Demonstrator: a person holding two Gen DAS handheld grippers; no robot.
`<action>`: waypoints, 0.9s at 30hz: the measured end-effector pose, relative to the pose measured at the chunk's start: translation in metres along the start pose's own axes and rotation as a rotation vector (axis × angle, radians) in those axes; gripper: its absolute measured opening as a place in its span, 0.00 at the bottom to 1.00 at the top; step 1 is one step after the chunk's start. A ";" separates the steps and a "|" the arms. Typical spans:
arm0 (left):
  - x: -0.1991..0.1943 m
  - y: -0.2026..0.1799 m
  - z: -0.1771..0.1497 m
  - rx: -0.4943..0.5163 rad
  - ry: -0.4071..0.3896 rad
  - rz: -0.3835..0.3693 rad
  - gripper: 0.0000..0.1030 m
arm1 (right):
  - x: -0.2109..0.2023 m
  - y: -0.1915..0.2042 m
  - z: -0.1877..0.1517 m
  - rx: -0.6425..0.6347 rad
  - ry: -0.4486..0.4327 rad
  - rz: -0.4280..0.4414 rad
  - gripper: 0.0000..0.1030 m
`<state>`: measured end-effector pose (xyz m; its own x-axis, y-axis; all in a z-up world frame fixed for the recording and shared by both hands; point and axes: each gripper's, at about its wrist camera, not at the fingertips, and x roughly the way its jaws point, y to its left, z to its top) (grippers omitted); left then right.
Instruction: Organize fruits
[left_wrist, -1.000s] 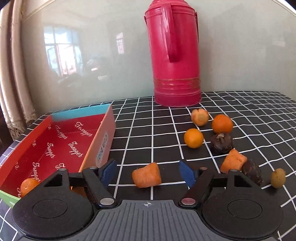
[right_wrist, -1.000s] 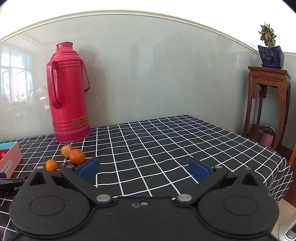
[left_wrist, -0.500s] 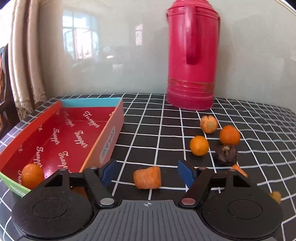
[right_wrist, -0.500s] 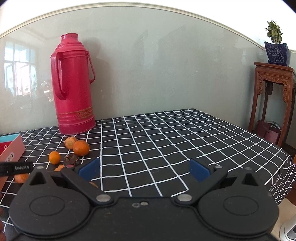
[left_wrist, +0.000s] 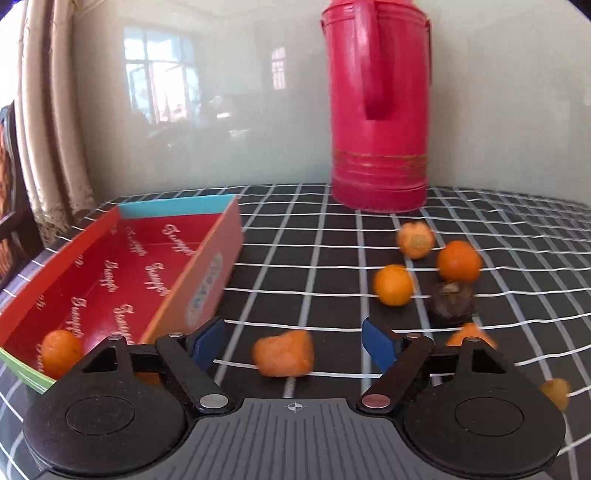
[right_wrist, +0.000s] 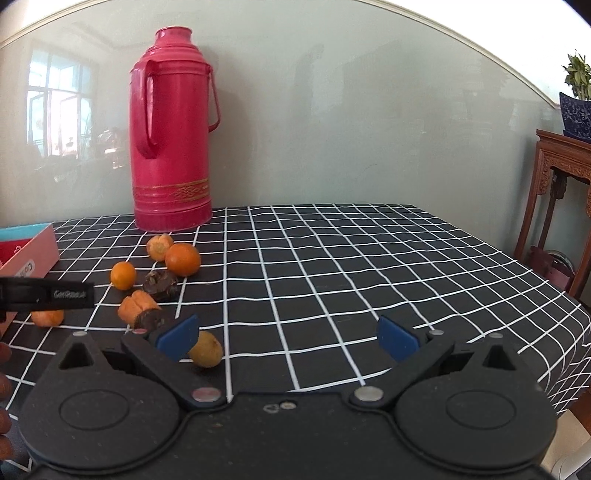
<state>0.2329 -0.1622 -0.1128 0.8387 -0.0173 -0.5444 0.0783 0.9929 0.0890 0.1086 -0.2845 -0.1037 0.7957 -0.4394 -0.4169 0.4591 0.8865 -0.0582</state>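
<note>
Before you is the table with a black cloth with white grid lines (right_wrist: 369, 266). At its far edge, against the pale wall, the tall pink-red thermos flask with a handle (right_wrist: 171, 147) stands upright. On the left lies the shallow open cardboard box, red inside (left_wrist: 122, 273); one round orange fruit (left_wrist: 59, 352) already rests in its near corner.

Your left gripper (left_wrist: 293, 341) hangs low over the cloth. Its jaws have just been opening wider, and an orange wedge-shaped fruit piece (left_wrist: 284, 352) lies between the blue pads (left_wrist: 376, 345), which do not touch it. Your right gripper (right_wrist: 288, 338) is spread wide with only bare cloth between its pads.

The other fruits lie loose on the cloth between the flask and the grippers: two round oranges (right_wrist: 183, 259) (right_wrist: 123, 275), an orange piece with a stalk end (right_wrist: 159, 245), a dark brown wrinkled fruit (right_wrist: 159, 284), another orange wedge (right_wrist: 136, 308) touching a second dark fruit (right_wrist: 149, 319), and a small yellowish oval fruit (right_wrist: 207, 354) just behind your right gripper's left pad.
</note>
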 end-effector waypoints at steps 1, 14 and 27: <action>0.000 -0.001 -0.001 -0.006 0.011 -0.007 0.77 | 0.000 0.002 0.000 -0.010 0.003 0.002 0.94; 0.023 0.013 -0.001 -0.105 0.087 -0.024 0.33 | -0.002 0.005 -0.001 -0.035 -0.006 0.013 0.94; -0.022 0.038 0.008 -0.044 -0.177 0.109 0.30 | -0.010 0.000 0.002 -0.021 -0.037 0.016 0.94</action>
<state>0.2216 -0.1251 -0.0906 0.9227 0.0745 -0.3783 -0.0388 0.9941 0.1010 0.1016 -0.2801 -0.0974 0.8172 -0.4297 -0.3842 0.4380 0.8962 -0.0706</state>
